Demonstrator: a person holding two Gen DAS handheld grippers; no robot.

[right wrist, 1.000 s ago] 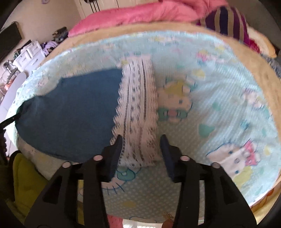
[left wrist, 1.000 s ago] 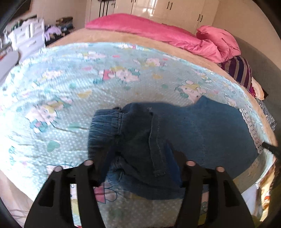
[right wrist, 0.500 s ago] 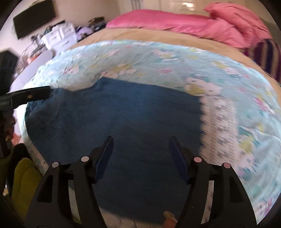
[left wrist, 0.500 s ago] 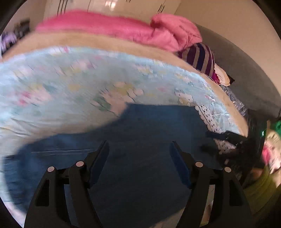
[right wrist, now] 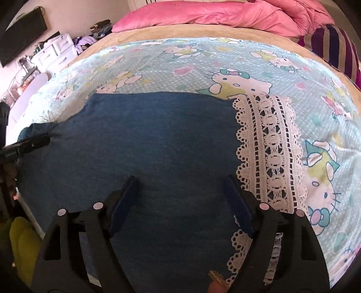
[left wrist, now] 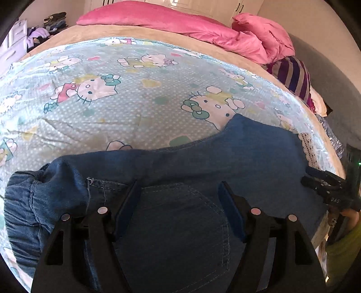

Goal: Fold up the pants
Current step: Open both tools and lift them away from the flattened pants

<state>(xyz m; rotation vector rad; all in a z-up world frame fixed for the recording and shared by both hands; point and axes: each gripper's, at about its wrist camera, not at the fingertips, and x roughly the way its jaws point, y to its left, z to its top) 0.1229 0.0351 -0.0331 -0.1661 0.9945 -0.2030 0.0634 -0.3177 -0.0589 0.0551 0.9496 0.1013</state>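
Now between folds: pants [left wrist: 203, 171] lie flat on bedsheet [left wrist: 126, 106]. Left gripper [left wrist: 180, 198] spread, empty; right gripper [right wrist: 180, 191] just widened, empty. Next: grab lace hem [right wrist: 268, 144] at 2 o'clock.

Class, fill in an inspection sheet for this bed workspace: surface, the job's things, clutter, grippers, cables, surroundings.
Surface: bed under a pale blue cartoon-cat sheet.
Job's things: blue denim pants lying flat near the bed's edge, gathered waistband to the left, white lace hem to the right.
Clutter: pink duvet and purple striped cushion at the far side.
Grippers: left gripper open over the back pocket; right gripper open over the leg, its jaws having just been opening, nothing pinched.
Cables: nothing seen.
Surroundings: white drawer unit, white wardrobe doors.
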